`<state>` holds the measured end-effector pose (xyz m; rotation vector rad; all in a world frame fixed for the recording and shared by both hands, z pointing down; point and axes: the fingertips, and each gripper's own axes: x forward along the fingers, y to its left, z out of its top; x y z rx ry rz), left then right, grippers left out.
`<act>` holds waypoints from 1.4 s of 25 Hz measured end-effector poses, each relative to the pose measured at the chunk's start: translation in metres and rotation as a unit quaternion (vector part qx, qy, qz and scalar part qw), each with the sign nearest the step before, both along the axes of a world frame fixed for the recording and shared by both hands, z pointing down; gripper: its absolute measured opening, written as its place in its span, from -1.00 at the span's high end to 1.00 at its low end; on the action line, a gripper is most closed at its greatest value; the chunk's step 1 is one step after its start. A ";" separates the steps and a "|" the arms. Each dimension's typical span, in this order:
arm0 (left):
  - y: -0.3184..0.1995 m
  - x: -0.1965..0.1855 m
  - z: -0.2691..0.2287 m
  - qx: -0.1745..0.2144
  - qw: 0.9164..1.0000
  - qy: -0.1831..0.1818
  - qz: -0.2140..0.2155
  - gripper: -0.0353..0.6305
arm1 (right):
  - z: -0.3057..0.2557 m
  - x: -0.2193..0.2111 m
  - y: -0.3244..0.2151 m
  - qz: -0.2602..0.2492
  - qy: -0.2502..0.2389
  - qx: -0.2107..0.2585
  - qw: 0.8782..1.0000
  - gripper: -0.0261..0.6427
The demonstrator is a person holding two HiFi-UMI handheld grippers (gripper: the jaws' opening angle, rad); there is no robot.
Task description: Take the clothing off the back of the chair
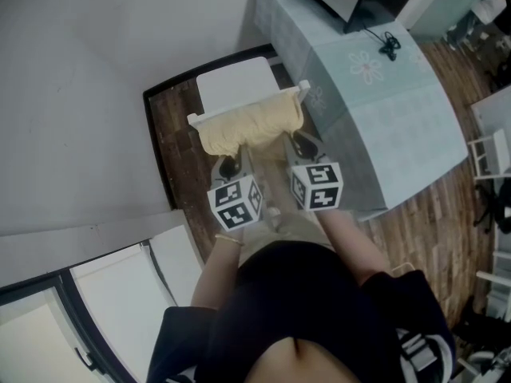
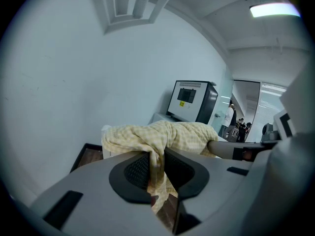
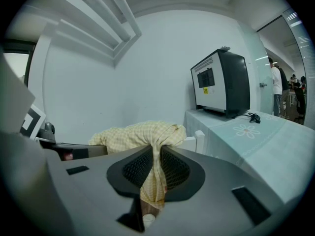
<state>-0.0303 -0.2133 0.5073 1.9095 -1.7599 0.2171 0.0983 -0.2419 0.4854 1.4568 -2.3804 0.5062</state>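
A pale yellow checked garment [image 1: 249, 126] is bunched over the top rail of a white chair [image 1: 235, 82]. My left gripper [image 1: 229, 166] is shut on the garment's left part, and the fabric [image 2: 156, 161] hangs pinched between its dark pads. My right gripper [image 1: 302, 145] is shut on the right part, with a fold of cloth [image 3: 153, 173] squeezed between its pads. Both grippers sit side by side on the near side of the chair back. The garment [image 3: 140, 134] still drapes over the rail.
A table with a light blue flowered cloth [image 1: 375, 86] stands right of the chair, bearing a dark-sided machine [image 3: 221, 82] and a black cable [image 1: 389, 45]. A white wall [image 1: 88, 94] is on the left, wood floor [image 1: 172, 134] under the chair. People stand far off [image 2: 241, 128].
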 end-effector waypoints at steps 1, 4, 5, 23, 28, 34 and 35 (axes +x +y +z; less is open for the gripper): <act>0.002 0.000 -0.001 0.001 1.000 0.000 -0.001 0.71 | -0.001 0.000 0.002 -0.001 -0.001 0.001 1.000 0.73; 0.007 -0.001 -0.002 0.002 1.000 0.003 -0.006 0.71 | -0.003 -0.001 0.008 -0.005 -0.006 0.002 1.000 0.73; 0.008 -0.001 -0.003 0.002 1.000 0.003 -0.006 0.71 | -0.004 -0.001 0.010 -0.006 -0.007 0.001 1.000 0.73; 0.032 -0.015 -0.021 0.017 0.999 0.007 0.048 0.71 | -0.021 -0.012 0.053 0.046 -0.008 0.012 0.999 0.73; 0.048 -0.022 -0.032 0.023 0.997 0.002 0.071 0.71 | -0.030 -0.019 0.074 0.067 -0.013 0.015 0.998 0.73; 0.067 -0.028 -0.037 0.029 0.995 0.004 0.093 0.71 | -0.036 -0.025 0.101 0.087 -0.013 0.021 0.996 0.73; 0.072 -0.028 -0.037 0.030 0.995 0.005 0.097 0.71 | -0.037 -0.026 0.106 0.090 -0.012 0.021 0.996 0.73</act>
